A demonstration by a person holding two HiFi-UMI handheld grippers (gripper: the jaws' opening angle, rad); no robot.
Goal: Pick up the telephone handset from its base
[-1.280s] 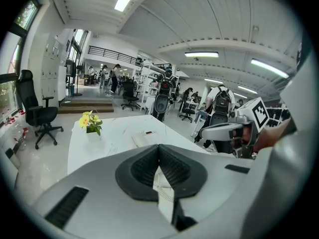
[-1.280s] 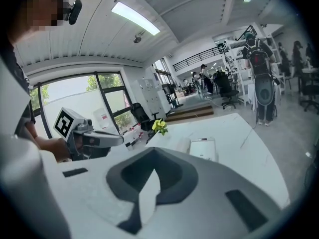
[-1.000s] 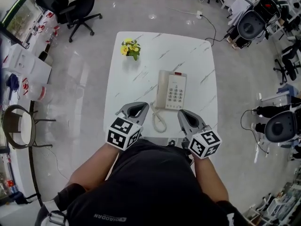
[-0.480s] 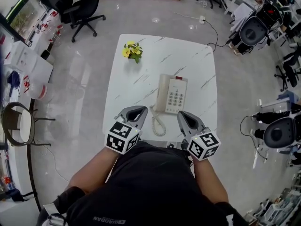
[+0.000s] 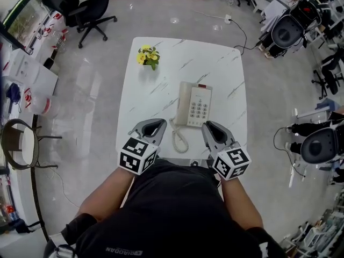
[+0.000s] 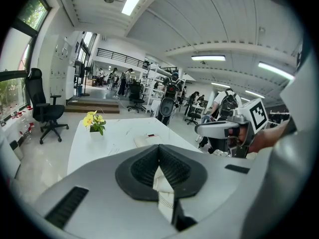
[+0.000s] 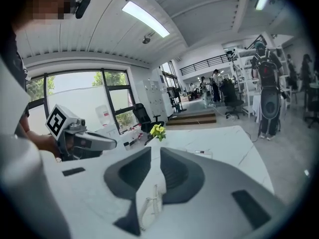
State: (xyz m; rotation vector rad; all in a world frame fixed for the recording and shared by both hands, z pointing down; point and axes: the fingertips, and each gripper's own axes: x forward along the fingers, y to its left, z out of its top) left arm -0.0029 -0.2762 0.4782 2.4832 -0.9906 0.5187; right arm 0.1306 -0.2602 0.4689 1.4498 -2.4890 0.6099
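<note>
A cream telephone (image 5: 195, 105) lies on the white marble table (image 5: 226, 69), its handset (image 5: 184, 104) resting in the cradle on the base's left side. A coiled cord (image 5: 179, 139) runs from it toward the near edge. My left gripper (image 5: 157, 123) hovers left of the cord with its jaws shut and nothing held. To the right of the cord, just short of the phone's near edge, is my right gripper (image 5: 209, 126). Its jaws are opening and a narrow slit shows between them, with nothing in it. The right gripper view shows the cord (image 7: 149, 203) below the jaws.
A small pot of yellow flowers (image 5: 149, 55) stands at the table's far left. Office chairs (image 5: 88, 9) and machines (image 5: 287, 28) stand on the floor around the table. My body is against the near edge.
The head view has shifted slightly. Both grippers keep their places at the table's near edge, and the phone has not moved.
</note>
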